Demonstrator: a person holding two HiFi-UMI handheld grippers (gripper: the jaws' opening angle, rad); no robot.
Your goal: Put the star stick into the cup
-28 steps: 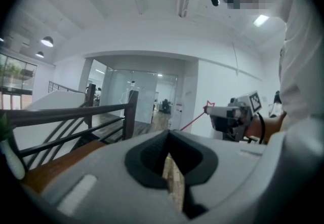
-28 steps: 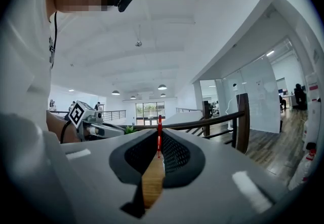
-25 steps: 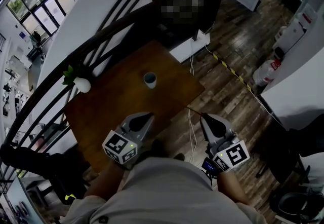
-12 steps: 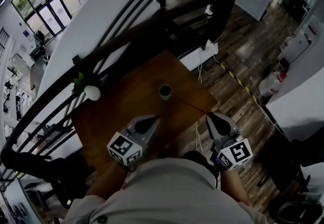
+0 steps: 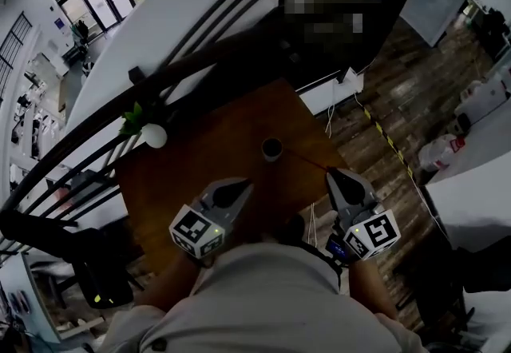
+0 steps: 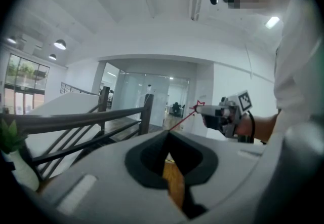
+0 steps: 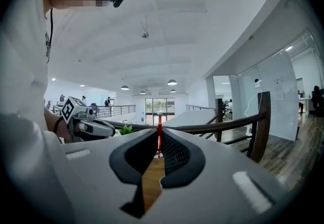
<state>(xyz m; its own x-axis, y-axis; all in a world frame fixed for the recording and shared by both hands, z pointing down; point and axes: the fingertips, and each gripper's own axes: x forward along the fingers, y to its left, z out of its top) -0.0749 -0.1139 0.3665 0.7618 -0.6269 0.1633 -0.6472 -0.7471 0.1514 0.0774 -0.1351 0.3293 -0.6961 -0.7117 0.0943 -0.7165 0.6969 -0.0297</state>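
My right tool point(image 5: 329, 173), clamped on the thin star stick point(image 5: 307, 161) whose free end lies just beside the cup point(image 5: 271, 148) on the tabletop point(image 5: 200, 160), may let it swivel and miss the rim; my left tool point(image 5: 243, 182) is closed, with 0 things in it.

star stick point(image 5: 306, 160) hair-thin, cup point(image 5: 272, 148) interior dark

Thin bright red down the star stick point(image 7: 159, 134), same red on the star outline at its tip. Pale grey shells on left gripper point(image 5: 238, 186) and right gripper point(image 5: 334, 177), black pads inside, black-and-white square markers on the cubes. Warm brown wood grain across the table point(image 5: 184, 184). Far on it, pale cup point(image 5: 272, 153), dark mouth. Far left, white vase point(image 5: 154, 136) with green leaves. Yellow-and-black striped tape point(image 5: 382, 133) over dark brown floor point(image 5: 415, 100) planks, right.
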